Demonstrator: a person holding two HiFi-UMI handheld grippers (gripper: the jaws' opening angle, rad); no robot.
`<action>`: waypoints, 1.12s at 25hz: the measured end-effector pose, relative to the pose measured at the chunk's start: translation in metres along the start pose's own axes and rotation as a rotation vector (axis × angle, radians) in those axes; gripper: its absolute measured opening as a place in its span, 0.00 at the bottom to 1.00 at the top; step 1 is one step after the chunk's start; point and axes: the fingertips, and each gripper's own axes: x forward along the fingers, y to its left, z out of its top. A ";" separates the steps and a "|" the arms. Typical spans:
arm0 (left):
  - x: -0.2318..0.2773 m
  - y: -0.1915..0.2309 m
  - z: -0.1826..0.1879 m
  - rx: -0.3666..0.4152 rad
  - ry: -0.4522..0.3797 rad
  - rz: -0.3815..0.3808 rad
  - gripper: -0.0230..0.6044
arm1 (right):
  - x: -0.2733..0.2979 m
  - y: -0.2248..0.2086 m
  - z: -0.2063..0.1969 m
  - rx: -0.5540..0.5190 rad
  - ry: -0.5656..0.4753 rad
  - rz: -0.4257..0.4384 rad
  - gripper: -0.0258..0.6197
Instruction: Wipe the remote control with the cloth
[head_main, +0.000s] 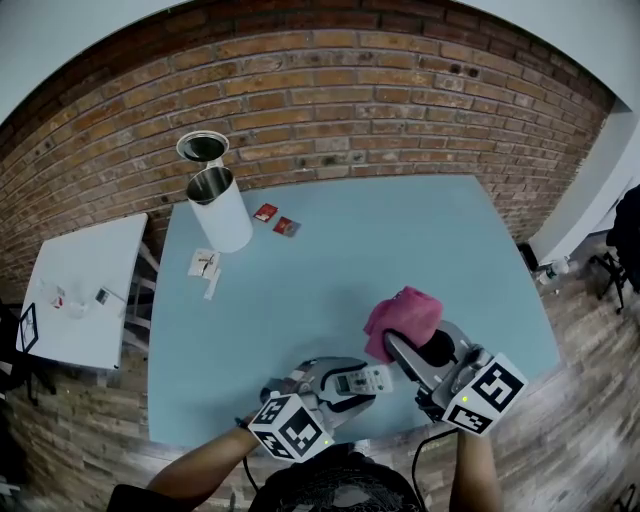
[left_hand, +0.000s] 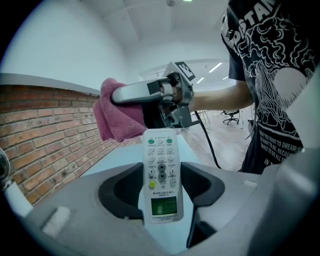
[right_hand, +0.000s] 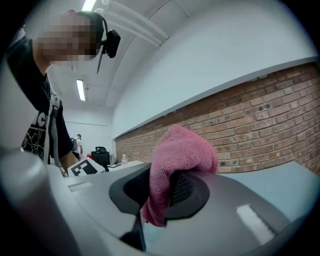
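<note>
A white remote control with a small green screen is clamped between the jaws of my left gripper, buttons up. From the head camera the remote is seen held above the table's near edge by the left gripper. My right gripper is shut on a pink cloth, which bunches out past its jaws. The right gripper view shows the cloth pinched between the dark pads and folded over one of them. Looking from the left gripper, the cloth hangs just beyond the remote's far end, apart from it.
A light blue table stands against a brick wall. A white metal bin with its lid open is at the back left, near two red packets and paper scraps. A small white side table stands left.
</note>
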 end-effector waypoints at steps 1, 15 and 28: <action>-0.001 -0.002 0.004 0.008 -0.007 -0.004 0.41 | 0.000 0.002 0.001 0.002 0.000 0.036 0.14; -0.012 -0.012 0.027 0.032 -0.061 -0.040 0.41 | 0.008 0.024 -0.009 0.101 0.005 0.303 0.14; -0.035 0.032 0.066 -0.225 -0.290 0.028 0.41 | 0.004 -0.017 -0.071 0.420 -0.044 0.094 0.14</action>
